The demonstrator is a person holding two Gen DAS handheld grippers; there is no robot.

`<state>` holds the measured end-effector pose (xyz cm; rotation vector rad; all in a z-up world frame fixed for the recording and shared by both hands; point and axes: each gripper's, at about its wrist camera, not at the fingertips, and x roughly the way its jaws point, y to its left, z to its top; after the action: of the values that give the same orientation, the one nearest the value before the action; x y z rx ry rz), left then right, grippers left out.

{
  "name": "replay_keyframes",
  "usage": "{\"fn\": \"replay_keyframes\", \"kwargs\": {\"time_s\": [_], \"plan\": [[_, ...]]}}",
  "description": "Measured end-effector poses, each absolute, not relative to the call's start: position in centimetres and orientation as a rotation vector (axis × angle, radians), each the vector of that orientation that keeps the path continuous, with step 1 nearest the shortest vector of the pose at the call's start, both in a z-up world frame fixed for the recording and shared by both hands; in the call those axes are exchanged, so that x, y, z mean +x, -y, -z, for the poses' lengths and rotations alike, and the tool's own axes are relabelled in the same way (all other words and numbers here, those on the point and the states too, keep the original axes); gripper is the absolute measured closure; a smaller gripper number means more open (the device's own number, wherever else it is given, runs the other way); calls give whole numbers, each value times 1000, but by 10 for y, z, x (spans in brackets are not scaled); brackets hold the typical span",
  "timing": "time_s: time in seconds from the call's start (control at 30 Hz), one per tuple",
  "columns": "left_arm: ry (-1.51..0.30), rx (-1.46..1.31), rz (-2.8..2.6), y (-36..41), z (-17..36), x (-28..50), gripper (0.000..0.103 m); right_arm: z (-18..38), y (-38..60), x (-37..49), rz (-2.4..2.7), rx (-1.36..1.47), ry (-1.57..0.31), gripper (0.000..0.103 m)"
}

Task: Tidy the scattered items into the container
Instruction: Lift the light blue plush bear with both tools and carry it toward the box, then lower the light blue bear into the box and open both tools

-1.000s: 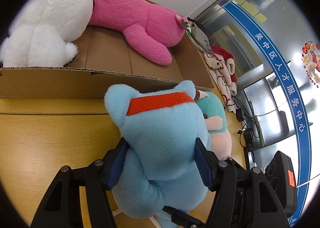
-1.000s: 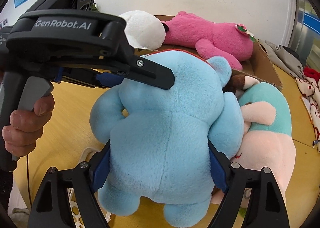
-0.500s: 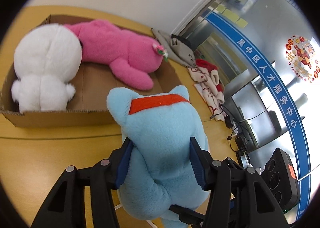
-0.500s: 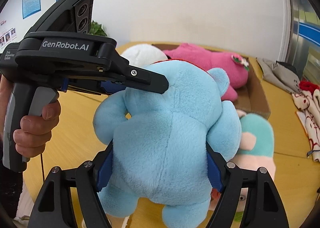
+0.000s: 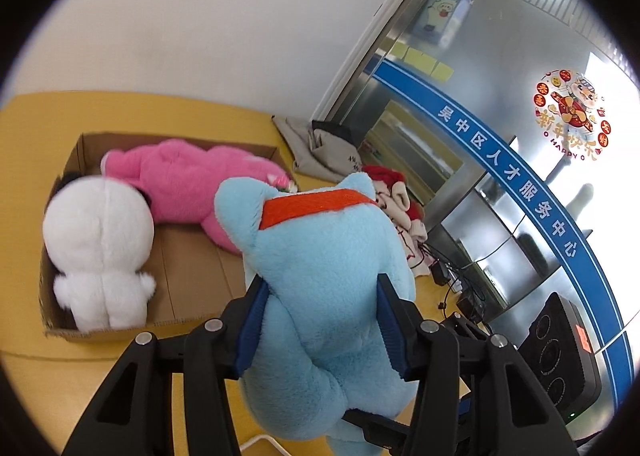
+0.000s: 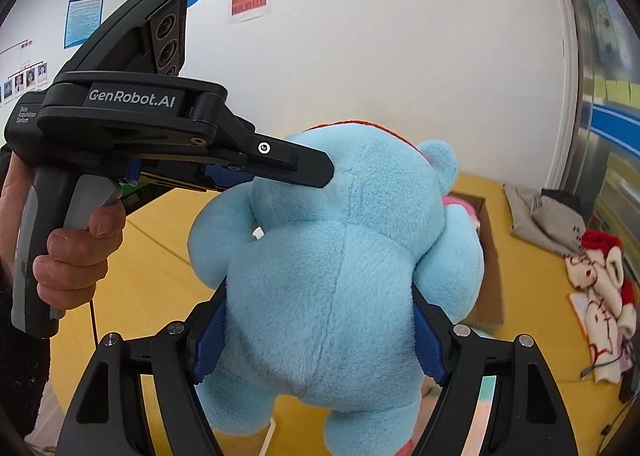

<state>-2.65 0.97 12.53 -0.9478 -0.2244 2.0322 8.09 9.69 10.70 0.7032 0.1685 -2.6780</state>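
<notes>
A light-blue plush toy (image 5: 328, 276) with a red band hangs in the air, back toward both cameras. My left gripper (image 5: 320, 284) is shut on it near the neck, blue pads pressed into the fur. From the right wrist view that gripper (image 6: 316, 172) reaches in at the toy's head. My right gripper (image 6: 320, 320) is shut on the toy's (image 6: 340, 276) wide body. Below and beyond lies the cardboard box (image 5: 72, 160), holding a white plush (image 5: 100, 248) and a pink plush (image 5: 188, 184). The toy hides most of the box (image 6: 490, 256) from the right wrist view.
A grey cloth bag (image 5: 320, 152) and a red-and-white cloth (image 5: 396, 192) lie on the yellow table to the right of the box. Cables and adapters (image 5: 452, 276) sit by the glass wall. A person's hand (image 6: 76, 256) holds the left gripper's handle.
Both grippers have risen with the blue plush. The box now sits lower and farther off, its inside in view. The pink-and-teal plush beside the blue one has dropped out of view.
</notes>
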Motion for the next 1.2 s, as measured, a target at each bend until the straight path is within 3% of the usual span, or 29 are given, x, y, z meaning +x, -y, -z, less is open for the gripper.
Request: {"fn": "replay_keyframes", "kwargs": {"time_s": [0.4, 0.6, 0.9, 1.2], "plan": [[91, -789, -2096, -30, -225, -77, 53, -195, -108, 16, 2711, 553, -139, 20], [52, -804, -2104, -42, -239, -121, 52, -218, -113, -37, 2708, 572, -113, 20], [41, -910, -2089, -49, -194, -196, 52, -193, -114, -111, 2696, 688, -56, 20], [19, -1139, -2033, -50, -90, -239, 53, -99, -106, -149, 2634, 914, 99, 20]]}}
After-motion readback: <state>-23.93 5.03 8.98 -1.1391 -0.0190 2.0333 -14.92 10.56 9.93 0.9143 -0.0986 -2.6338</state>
